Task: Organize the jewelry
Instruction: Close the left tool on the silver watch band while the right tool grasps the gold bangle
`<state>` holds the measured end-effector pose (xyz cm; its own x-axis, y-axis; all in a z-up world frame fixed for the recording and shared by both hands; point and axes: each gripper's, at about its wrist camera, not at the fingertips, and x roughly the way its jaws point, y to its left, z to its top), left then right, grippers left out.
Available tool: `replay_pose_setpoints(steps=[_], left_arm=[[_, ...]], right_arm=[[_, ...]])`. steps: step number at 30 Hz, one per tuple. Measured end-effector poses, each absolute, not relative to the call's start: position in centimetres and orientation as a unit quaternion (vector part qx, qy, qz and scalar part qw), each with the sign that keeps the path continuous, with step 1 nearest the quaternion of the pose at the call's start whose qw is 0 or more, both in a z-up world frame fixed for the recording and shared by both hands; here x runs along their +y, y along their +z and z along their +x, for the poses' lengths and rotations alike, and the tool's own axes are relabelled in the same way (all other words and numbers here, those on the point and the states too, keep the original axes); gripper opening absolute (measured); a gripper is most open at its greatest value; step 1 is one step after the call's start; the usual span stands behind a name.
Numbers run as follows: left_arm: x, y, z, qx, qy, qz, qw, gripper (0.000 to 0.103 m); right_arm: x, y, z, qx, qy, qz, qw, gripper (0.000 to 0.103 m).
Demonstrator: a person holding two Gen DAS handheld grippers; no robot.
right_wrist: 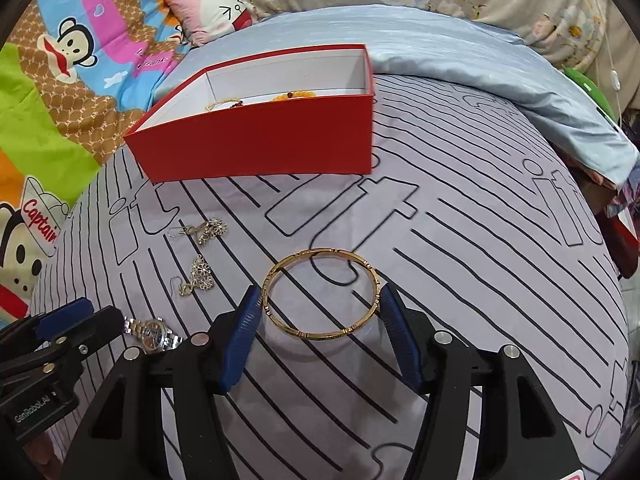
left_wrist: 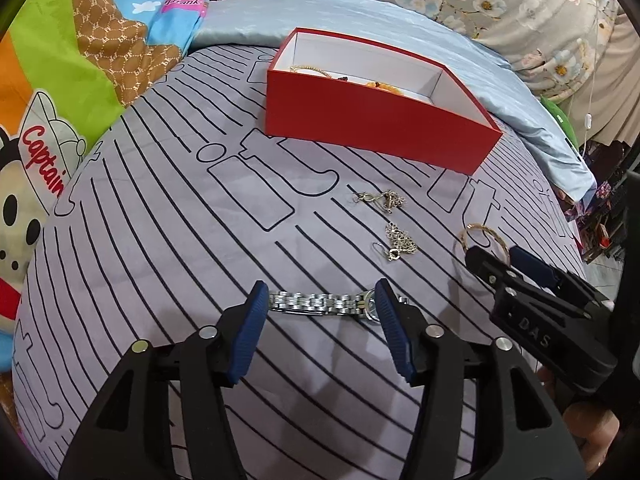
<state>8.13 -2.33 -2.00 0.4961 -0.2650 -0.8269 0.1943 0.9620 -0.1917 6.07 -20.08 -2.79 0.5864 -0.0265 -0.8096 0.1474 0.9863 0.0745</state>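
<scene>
Nearest the right wrist camera, the right claw [right_wrist: 320,312] stands open with its two blue pads on either side of the gold bangle [right_wrist: 320,294], which lies flat on the striped bedspread [right_wrist: 480,280]. Each pad sits just beside or touching the outer edge of the ring; the jaws have not pressed it out of round, so it is judged not yet gripped. This straddling stance suits a pinch across the bangle's width, the only hold a thin flat hoop offers.

Nearest the left wrist camera, the left claw [left_wrist: 320,300] is likewise open. Its pads bracket the silver watch [left_wrist: 320,303], which lies lengthwise between them: one pad at the end of the band, the other at the dial. Whether the pads touch the metal cannot be told.

Beyond the claws, two gold filigree earrings [left_wrist: 398,242] [left_wrist: 380,199] lie loose on the bedspread, one behind the other, well apart from both claws.

Farthest, the red box [left_wrist: 376,128] stands open-topped at the edge of the striped cloth, against a pale blue cover [left_wrist: 360,16]. A gold chain [right_wrist: 222,102] and orange beads [right_wrist: 294,97] already lie inside, so it is judged the collecting place. Four pieces remain outside it.
</scene>
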Motion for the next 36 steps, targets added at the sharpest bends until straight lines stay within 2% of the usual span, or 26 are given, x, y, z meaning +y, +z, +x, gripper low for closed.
replay_pose_setpoints(steps=[12, 15, 22, 31, 36], left_arm=[[-4.5, -3.2, 7.9, 0.486, -0.100, 0.008, 0.868, 0.054], [-3.5, -3.7, 6.8, 0.493, -0.106, 0.012, 0.864, 0.063], [-2.5, -3.1, 6.2, 0.496, -0.109, -0.008, 0.861, 0.062], [-5.1, -3.9, 7.0, 0.489, -0.164, 0.030, 0.856, 0.062], [-5.8, -4.0, 7.0, 0.481, -0.168, 0.044, 0.860, 0.053]], right_arm=[[-20.4, -2.1, 5.2, 0.445, -0.041, 0.081, 0.891, 0.059], [-20.2, -2.1, 5.0, 0.446, -0.037, 0.083, 0.891, 0.059], [-19.6, -2.0, 4.7, 0.446, -0.031, 0.079, 0.891, 0.059], [-20.3, -1.5, 4.3, 0.446, -0.030, 0.089, 0.890, 0.059], [-20.5, -1.5, 4.5, 0.446, -0.028, 0.093, 0.890, 0.059]])
